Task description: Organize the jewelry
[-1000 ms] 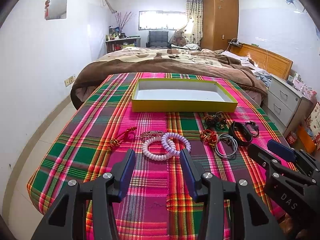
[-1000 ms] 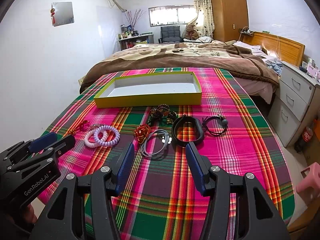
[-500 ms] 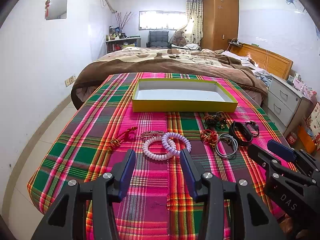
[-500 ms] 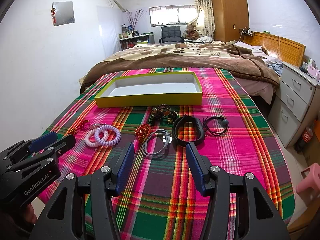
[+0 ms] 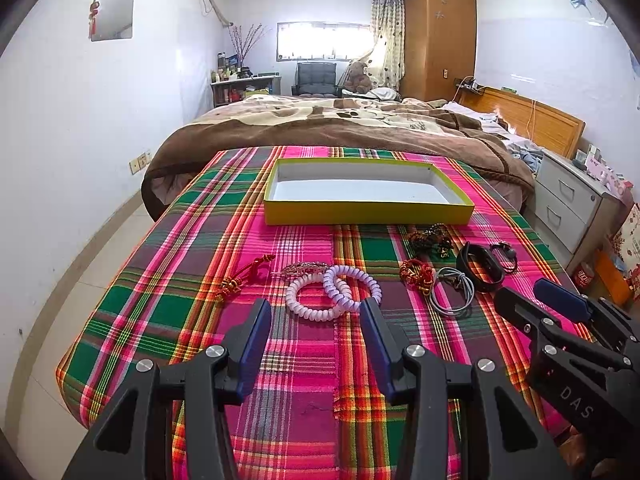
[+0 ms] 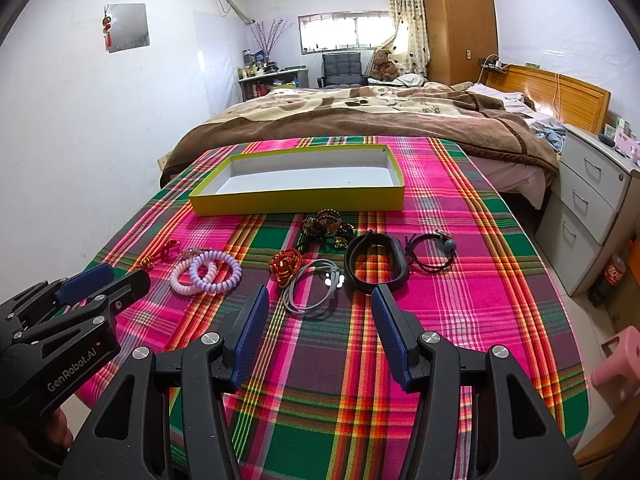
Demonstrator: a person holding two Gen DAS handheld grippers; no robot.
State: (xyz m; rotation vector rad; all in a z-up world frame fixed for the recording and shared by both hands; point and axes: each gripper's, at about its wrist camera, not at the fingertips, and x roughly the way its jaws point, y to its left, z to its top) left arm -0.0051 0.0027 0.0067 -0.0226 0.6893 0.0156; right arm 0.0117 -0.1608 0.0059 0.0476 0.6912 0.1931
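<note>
Jewelry lies in a row on the plaid cloth. From the left: a red knotted cord point(image 5: 244, 274), two coil bracelets, pale pink point(image 5: 308, 300) and lilac point(image 5: 352, 288), a red-gold knot point(image 5: 416, 274), a grey cord loop point(image 5: 452, 290), a black band point(image 5: 480, 266), dark beads point(image 5: 430, 238). An empty yellow box point(image 5: 368, 212) stands behind them. My left gripper point(image 5: 316, 308) is open and empty just short of the coil bracelets. My right gripper point(image 6: 320, 296) is open and empty just short of the grey cord loop point(image 6: 312, 290) and black band point(image 6: 376, 262).
A black hair tie with a bead point(image 6: 432, 254) lies right of the band. The cloth's front edge is close below both grippers. A bed point(image 5: 340, 128) lies behind the box, a drawer unit point(image 6: 592, 212) at the right, a pink stool point(image 6: 618, 364) on the floor.
</note>
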